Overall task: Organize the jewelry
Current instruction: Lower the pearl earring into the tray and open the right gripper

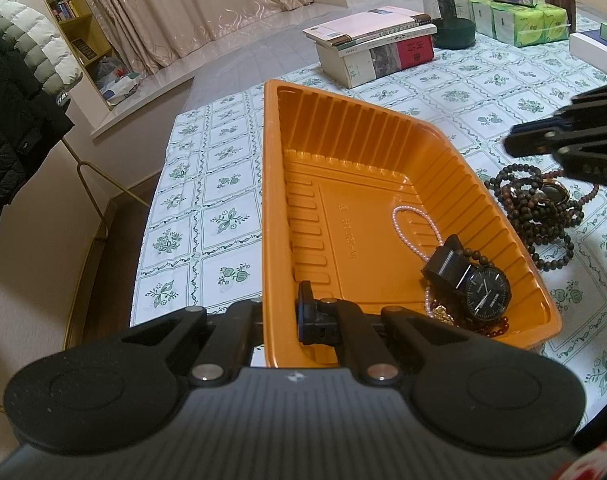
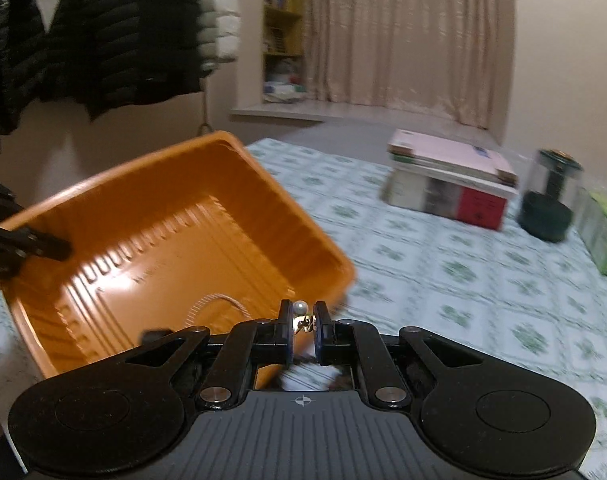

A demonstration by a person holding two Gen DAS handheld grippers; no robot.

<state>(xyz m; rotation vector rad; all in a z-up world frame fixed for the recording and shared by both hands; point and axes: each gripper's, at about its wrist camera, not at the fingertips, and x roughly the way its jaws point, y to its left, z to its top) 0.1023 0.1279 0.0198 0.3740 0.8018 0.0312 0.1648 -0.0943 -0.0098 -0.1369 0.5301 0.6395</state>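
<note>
An orange plastic tray (image 1: 345, 240) sits on the flowered tablecloth. My left gripper (image 1: 281, 316) is shut on its near left wall, one finger outside and one inside. The tray holds a black watch (image 1: 485, 292), a pink pearl bracelet (image 1: 399, 216), a brown bead strand and some gold and red pieces in the near right corner. My right gripper (image 2: 302, 318) hovers over the tray's (image 2: 223, 140) near corner, shut on a small pearl earring (image 2: 300, 307). It also shows in the left wrist view as the right gripper (image 1: 517, 142), above a pile of dark bead bracelets (image 1: 543, 216).
A stack of books (image 1: 377, 46), a dark green jar (image 1: 449, 14), tissue packs (image 1: 519, 20) and boxes line the table's far side. The table edge runs along the left of the tray. Puffer jackets (image 1: 15, 80) hang on a rack beyond it.
</note>
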